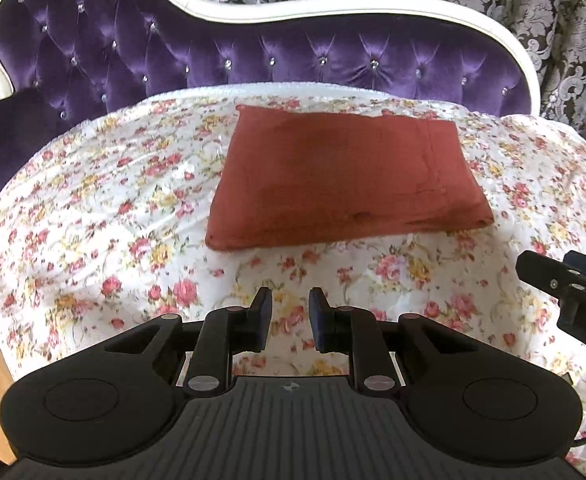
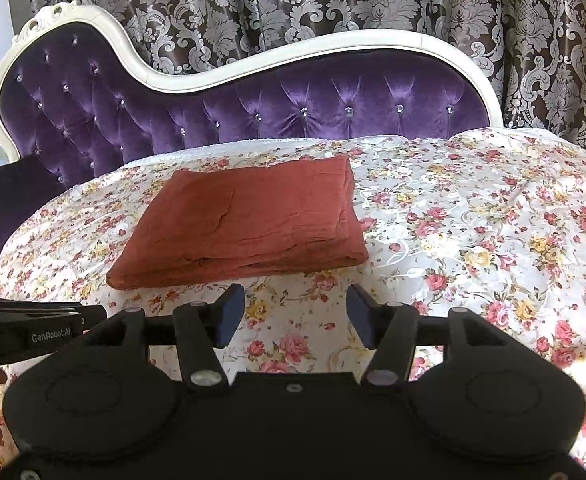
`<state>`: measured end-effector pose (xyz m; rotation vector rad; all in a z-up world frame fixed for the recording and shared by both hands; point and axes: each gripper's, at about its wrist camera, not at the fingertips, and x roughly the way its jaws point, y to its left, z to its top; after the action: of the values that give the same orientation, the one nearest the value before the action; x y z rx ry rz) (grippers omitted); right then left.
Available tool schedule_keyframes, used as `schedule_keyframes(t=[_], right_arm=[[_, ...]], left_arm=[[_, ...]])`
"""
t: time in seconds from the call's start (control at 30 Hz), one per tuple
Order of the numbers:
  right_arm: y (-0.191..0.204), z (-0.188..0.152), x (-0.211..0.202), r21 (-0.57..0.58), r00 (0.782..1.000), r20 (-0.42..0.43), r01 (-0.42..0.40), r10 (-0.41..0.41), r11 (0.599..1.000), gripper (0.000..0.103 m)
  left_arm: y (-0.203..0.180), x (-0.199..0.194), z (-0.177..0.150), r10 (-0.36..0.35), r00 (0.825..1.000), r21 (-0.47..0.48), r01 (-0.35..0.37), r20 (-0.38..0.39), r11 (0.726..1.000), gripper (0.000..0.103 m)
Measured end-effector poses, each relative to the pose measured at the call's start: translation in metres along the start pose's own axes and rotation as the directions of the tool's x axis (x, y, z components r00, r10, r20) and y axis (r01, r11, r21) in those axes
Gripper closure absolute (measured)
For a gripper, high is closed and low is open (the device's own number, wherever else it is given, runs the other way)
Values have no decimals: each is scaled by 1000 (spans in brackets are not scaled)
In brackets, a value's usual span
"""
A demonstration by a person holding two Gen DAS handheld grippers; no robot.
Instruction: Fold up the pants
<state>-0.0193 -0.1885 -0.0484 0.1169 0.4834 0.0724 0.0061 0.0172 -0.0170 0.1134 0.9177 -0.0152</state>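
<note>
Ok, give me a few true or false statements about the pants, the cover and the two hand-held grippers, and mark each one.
1. The pants lie folded into a flat rectangle on the floral cover. True.
2. The left hand-held gripper is clamped on the pants. False: nothing is between its fingers, and the pants lie beyond them.
3. The right hand-held gripper is open and empty. True.
4. The pants are blue. False: they are rust red.
5. A purple tufted sofa back rises behind the cover. True.
</note>
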Motion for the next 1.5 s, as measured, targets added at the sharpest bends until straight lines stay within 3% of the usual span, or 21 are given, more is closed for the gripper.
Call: schedule_keyframes(t=[0.87,1.5], right_arm=[[9,-1,6,-13,999,-36,14,-14,1000,41],[6,1,17,-13,997,-64,35,-36,999,30]], left_arm=[[2,6,0,-6,999,-24,5,-35,1000,82],[2,17,2,-12,998,-16,11,-67,1000,82]])
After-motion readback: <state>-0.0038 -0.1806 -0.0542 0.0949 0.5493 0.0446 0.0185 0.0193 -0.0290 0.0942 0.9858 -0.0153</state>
